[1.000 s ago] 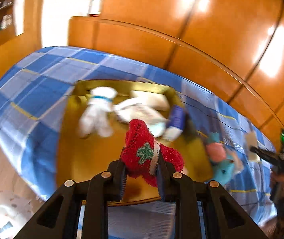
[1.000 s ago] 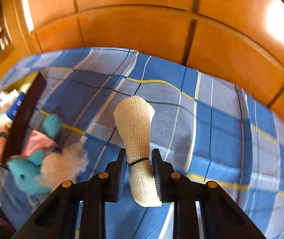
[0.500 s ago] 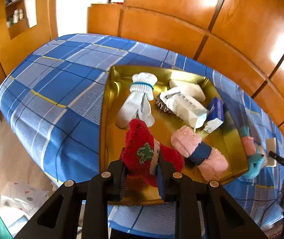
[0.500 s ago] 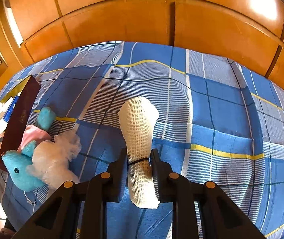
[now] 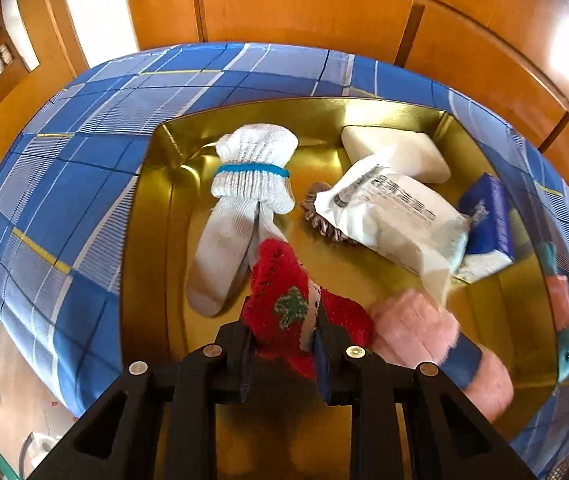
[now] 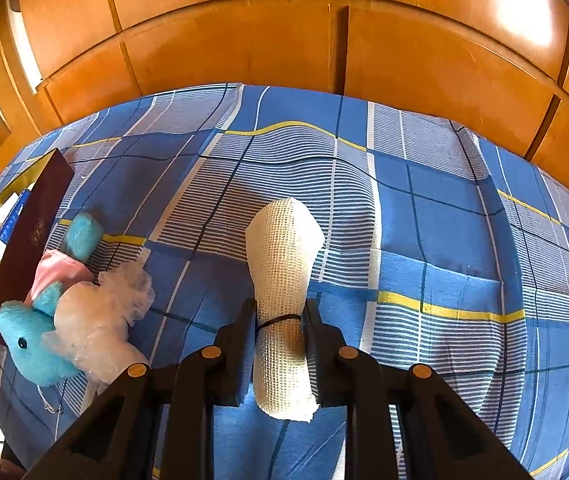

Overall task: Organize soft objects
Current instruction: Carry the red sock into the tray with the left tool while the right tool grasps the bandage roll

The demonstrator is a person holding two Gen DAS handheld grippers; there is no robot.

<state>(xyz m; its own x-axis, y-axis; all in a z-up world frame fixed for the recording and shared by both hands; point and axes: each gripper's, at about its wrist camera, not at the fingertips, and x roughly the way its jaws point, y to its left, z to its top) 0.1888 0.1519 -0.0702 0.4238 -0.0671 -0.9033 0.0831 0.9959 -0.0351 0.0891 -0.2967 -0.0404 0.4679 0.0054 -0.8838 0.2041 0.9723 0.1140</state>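
My left gripper [image 5: 282, 344] is shut on a red fuzzy sock [image 5: 280, 300] with a green tree motif, held low over the near part of a gold tray [image 5: 164, 216]. In the tray lie a white sock bundle [image 5: 240, 204], a pink fuzzy sock roll [image 5: 436, 340], a white wipes pack [image 5: 396, 216], a blue tissue pack [image 5: 486, 220] and a white sponge [image 5: 396, 152]. My right gripper [image 6: 280, 320] is shut on a cream mesh cloth roll [image 6: 282, 264], above the blue plaid bedspread [image 6: 444, 220].
A blue plush toy [image 6: 32, 340] with pink cloth and a crumpled clear plastic bag [image 6: 104, 312] lie on the bed beside the tray's dark red outer wall [image 6: 28, 240]. Wooden wardrobe panels [image 6: 324, 48] stand behind the bed. The floor [image 5: 24, 392] lies left of the bed.
My left gripper has moved forward and lower over the tray with the red sock. My right gripper has kept hold of the mesh roll and shifted slightly closer to the bed.
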